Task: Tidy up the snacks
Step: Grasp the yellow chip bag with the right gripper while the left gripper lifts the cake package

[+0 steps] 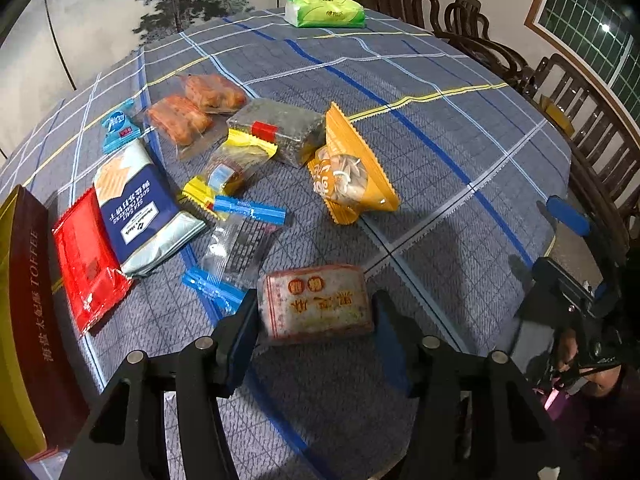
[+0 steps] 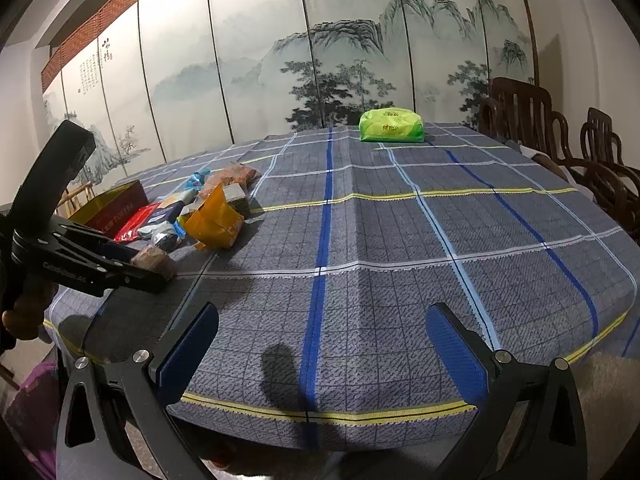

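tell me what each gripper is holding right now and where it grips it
The left gripper clamps the pale rectangular snack packet with red print across its two short ends. The right gripper is open and holds nothing.

A: What sort of place is this?

B: A home dining room, I'd say. A big round desk (image 2: 400, 240) under a blue plaid cloth, with dark carved wooden chairs (image 2: 520, 108) drawn up along its far side.

A: Anything else?

B: A folding screen (image 2: 280, 60) painted with misty mountains and pines stands behind it, a green pack of tissues (image 2: 391, 125) lies on the cloth, and a lattice window (image 1: 592, 12) shows dark at the side.
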